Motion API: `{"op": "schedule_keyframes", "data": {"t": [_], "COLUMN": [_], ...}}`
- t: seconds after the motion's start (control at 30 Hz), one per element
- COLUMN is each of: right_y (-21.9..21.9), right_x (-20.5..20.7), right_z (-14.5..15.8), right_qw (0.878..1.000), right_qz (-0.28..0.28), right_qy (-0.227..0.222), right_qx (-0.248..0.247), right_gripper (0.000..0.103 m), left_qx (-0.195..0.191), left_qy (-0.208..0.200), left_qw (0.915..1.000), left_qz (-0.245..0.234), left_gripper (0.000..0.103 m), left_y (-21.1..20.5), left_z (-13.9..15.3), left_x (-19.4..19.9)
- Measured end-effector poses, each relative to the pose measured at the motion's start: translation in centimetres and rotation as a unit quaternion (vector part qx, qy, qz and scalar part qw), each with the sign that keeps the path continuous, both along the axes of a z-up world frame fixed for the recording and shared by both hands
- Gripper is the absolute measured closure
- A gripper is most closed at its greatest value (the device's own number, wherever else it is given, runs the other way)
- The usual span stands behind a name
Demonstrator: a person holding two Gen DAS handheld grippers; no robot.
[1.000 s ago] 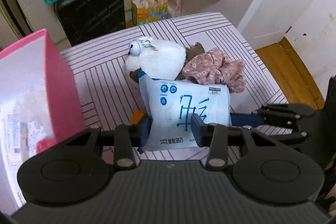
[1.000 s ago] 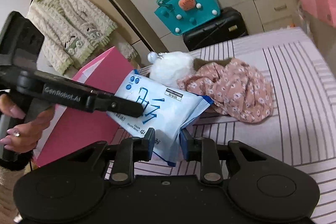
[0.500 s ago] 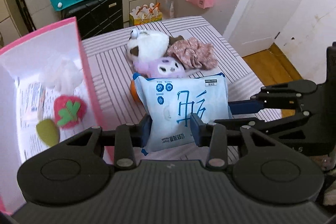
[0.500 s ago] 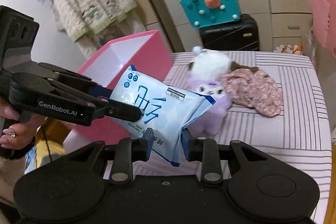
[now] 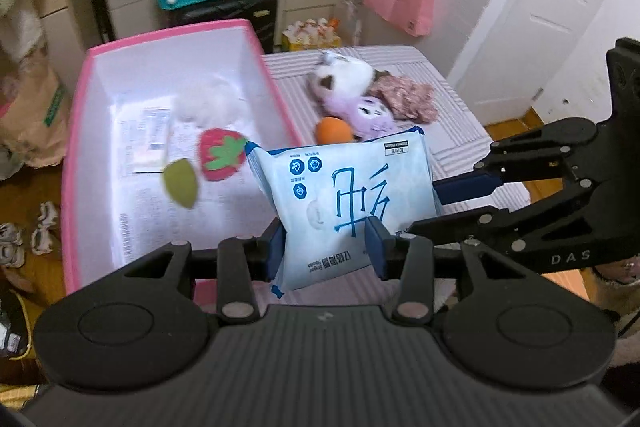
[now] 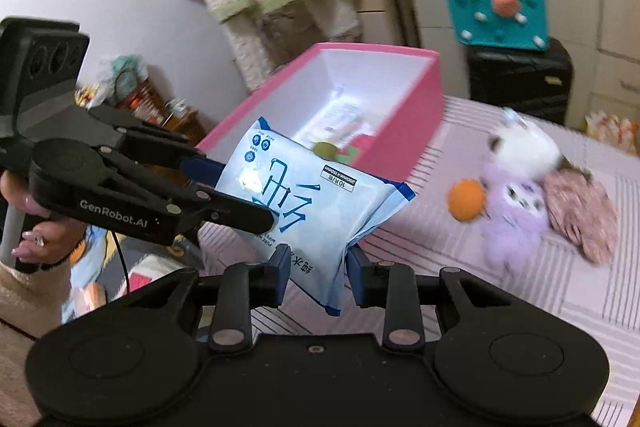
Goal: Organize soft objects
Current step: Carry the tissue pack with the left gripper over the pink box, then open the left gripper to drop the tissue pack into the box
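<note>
"GenRobot.AI" in white on the left gripper (image 6: 256,215); "DAS" on the right gripper (image 5: 436,203); "PURE" and "10" on the wipes pack (image 6: 308,211).

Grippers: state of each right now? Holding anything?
Left gripper: closed on the wipes pack, held over the edge of the pink box.
Right gripper: closed on the same wipes pack, at another edge.

The box (image 5: 276,99) stood left of the toys (image 5: 360,99) on the bed (image 5: 460,131). A strawberry (image 5: 222,155) lay in the box. The wipes pack (image 5: 348,203) hung between box and toys. A suitcase (image 5: 236,11) stood behind.
</note>
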State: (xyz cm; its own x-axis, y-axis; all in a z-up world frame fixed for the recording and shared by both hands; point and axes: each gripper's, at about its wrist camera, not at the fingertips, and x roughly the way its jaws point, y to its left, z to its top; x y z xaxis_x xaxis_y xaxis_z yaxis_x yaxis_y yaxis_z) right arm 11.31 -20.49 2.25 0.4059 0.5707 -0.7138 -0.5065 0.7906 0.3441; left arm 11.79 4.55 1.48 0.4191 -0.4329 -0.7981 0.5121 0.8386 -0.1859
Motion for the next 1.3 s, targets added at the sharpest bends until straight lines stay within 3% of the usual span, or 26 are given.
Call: {"op": "schedule_keyframes", "data": {"t": [0.2,0.33,0.53,0.83,0.87,1.07,1.3], "right_y": [3.9,6.2,9.2,10.9,11.3,12.3,11.6], "right_x": [2.2,5.6,8.7,8.6,8.6,8.5,7.7], "right_z": [1.3,0.8,-1.1,-1.9,-2.0,-2.3,-1.5], "right_qw": [0.999,0.999,0.996,0.991,0.99,0.987,0.989], "right_qz": [0.038,0.051,0.068,0.084,0.085,0.089,0.075], "right_qy": [-0.017,-0.003,0.034,0.047,0.046,0.03,-0.006], "right_qx": [-0.022,-0.016,-0.036,-0.093,-0.099,-0.127,-0.13], "right_gripper": [0.066,0.066,0.066,0.067,0.067,0.066,0.065], "left_qx": [0.01,0.025,0.042,0.053,0.052,0.091,0.097], "left_qy": [-0.008,0.022,0.063,0.072,0.073,0.038,0.022], "left_qw": [0.9991,0.9968,0.9944,0.9942,0.9939,0.9921,0.993], "left_qz": [0.042,0.072,0.074,0.059,0.065,0.078,0.064], "left_gripper": [0.06,0.06,0.059,0.056,0.051,0.045,0.042], "left_y": [3.0,4.6,5.7,5.7,5.7,5.5,5.8], "left_z": [0.1,-1.0,-3.3,-4.9,-5.0,-5.8,-4.7], "left_x": [1.9,4.8,7.4,7.6,7.7,7.8,6.5]}}
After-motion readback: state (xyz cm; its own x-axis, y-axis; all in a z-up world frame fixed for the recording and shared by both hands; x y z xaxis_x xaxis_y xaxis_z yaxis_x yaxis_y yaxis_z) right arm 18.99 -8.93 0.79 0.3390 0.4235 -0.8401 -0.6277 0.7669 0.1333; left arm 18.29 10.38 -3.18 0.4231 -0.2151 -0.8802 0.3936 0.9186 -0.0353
